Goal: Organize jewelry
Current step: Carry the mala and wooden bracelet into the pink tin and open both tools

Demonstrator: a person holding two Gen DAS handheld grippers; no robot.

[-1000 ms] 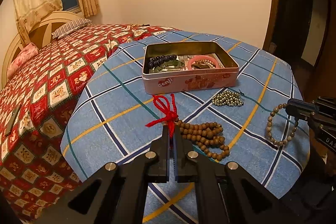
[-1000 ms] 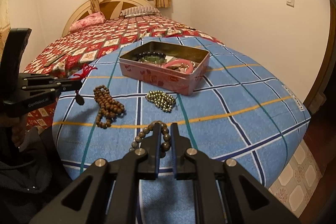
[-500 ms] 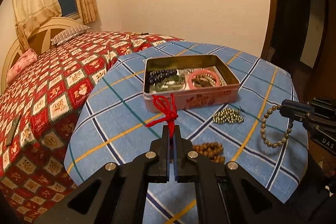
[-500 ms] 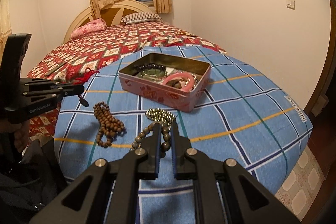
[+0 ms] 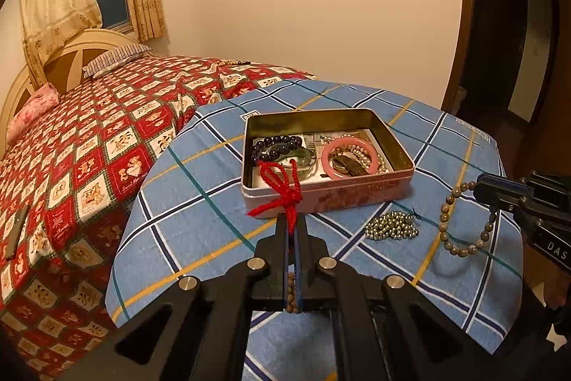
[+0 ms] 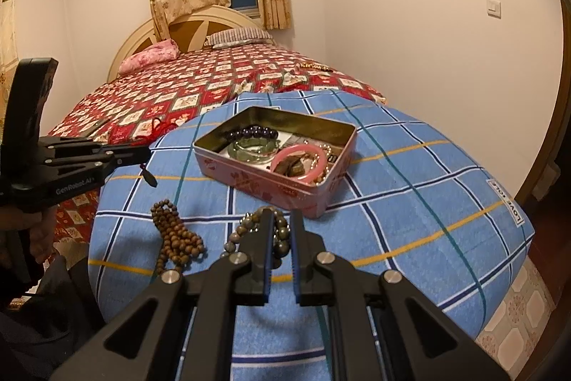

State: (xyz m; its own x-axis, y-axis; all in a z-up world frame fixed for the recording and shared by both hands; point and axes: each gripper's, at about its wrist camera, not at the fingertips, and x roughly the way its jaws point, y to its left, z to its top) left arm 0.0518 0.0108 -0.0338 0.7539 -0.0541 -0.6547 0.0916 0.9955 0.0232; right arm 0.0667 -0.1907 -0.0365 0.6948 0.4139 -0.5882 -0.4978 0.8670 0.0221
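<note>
In the left wrist view, the left gripper (image 5: 292,231) is seen with its jaws pinched tight on a red cord (image 5: 285,191). The cord's knot and loops stand up past the tips, and small brown beads are seen low down between the jaws. In the right wrist view a brown bead string (image 6: 176,238) hangs from below the left gripper down onto the blue cloth (image 6: 410,202), so part of it is lifted and part is lying down.

The right gripper (image 6: 280,234) is closed to a narrow gap on a bracelet (image 5: 460,220) of round beads, and the loop hangs free under the tips.

The tin (image 5: 328,159) is open and lies straight ahead of both grippers, on the cloth. Its long side runs across the left view. It looks nearer to the left gripper, whose cord tips are seen right in front of its near wall. For the next move, each load probably needs to be carried forward and over that wall.

One tin is counted. In it are one dark bead bracelet (image 5: 276,143), one green bangle (image 6: 255,147), one pink bangle (image 5: 348,158) and some small bits that cannot be told apart. One shiny bead heap (image 5: 390,225) is left on the cloth. Two grippers are counted.
</note>
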